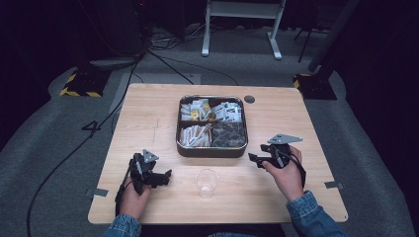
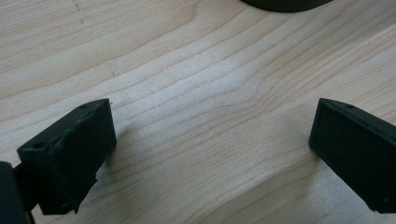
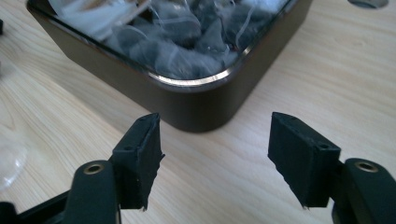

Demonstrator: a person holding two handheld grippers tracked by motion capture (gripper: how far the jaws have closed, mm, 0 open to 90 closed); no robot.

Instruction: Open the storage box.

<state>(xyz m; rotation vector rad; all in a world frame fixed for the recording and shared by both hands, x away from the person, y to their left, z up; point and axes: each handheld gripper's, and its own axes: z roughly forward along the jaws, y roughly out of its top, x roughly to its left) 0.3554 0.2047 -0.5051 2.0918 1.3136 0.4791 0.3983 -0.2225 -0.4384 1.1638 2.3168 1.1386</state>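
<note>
Showing, high view: divided tin (image 1: pixel 211 149) of tea bags mid-table, clear cup (image 1: pixel 206 182) just before it, between left gripper (image 1: pixel 165 176) and right gripper (image 1: pixel 254 159). Left gripper view: jaws spread over bare table (image 2: pixel 196 107). Right gripper view: jaws spread, empty, facing tin corner.

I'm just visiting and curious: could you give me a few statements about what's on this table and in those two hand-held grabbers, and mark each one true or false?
1. The clear plastic cup stands upright between the two hands. True.
2. The right gripper is clamped on a tea bag. False: its jaws stand open with nothing between them.
3. The dark tray is split into four compartments holding packets and bags. True.
4. The left gripper is inside the tray. False: it is over bare wooden table, jaws open.
5. The cup is full of tea. False: it looks empty.
</note>
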